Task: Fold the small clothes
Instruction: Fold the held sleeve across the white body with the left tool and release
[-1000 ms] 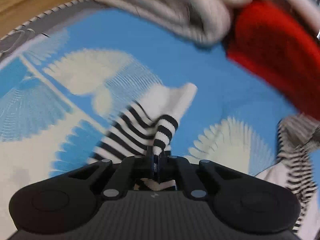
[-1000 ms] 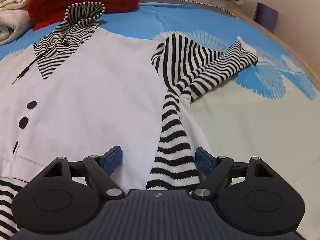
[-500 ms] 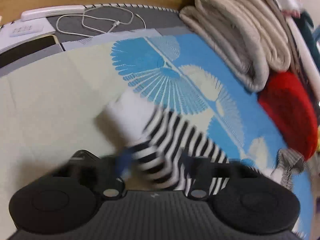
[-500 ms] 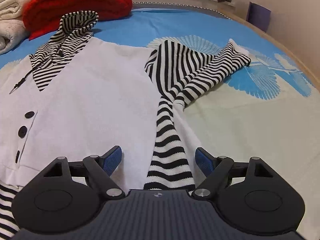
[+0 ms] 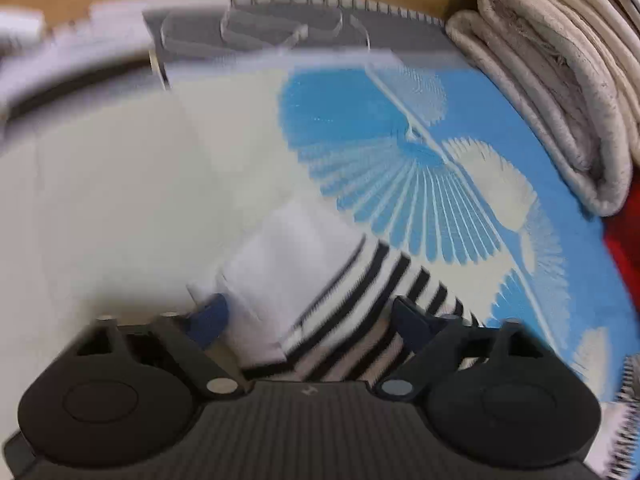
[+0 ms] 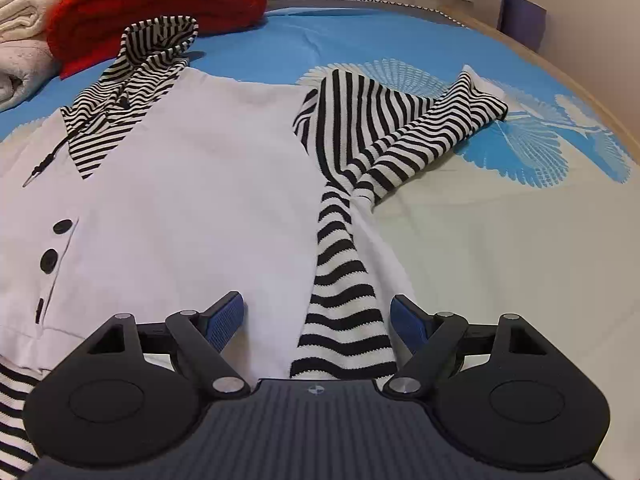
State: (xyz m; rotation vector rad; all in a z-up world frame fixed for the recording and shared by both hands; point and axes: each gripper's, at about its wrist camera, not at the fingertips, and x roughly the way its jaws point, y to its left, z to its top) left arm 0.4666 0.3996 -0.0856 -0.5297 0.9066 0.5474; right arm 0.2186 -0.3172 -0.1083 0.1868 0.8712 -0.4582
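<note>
A small white top [image 6: 192,208] with a black-and-white striped hood [image 6: 140,68], black buttons and striped sleeves lies flat on the blue and cream bedspread [image 6: 500,240]. Its right striped sleeve [image 6: 400,128] is bent out to the side. My right gripper [image 6: 318,316] is open, low over the top's hem by a striped side panel [image 6: 344,300]. In the left wrist view, the other striped sleeve with a white cuff [image 5: 280,264] lies on the bedspread [image 5: 120,200] between the open fingers of my left gripper [image 5: 308,316]. The view is blurred.
A red garment [image 6: 160,0] and folded beige towels [image 6: 20,40] lie behind the hood; the towels also show in the left wrist view [image 5: 560,80]. A white cable and a grey mat [image 5: 300,28] lie at the bed's far edge. A wall stands at far right.
My left gripper was shut on the striped sleeve a second ago; it has opened and the sleeve now lies on the bedspread. The right gripper stayed open and moved slightly.
</note>
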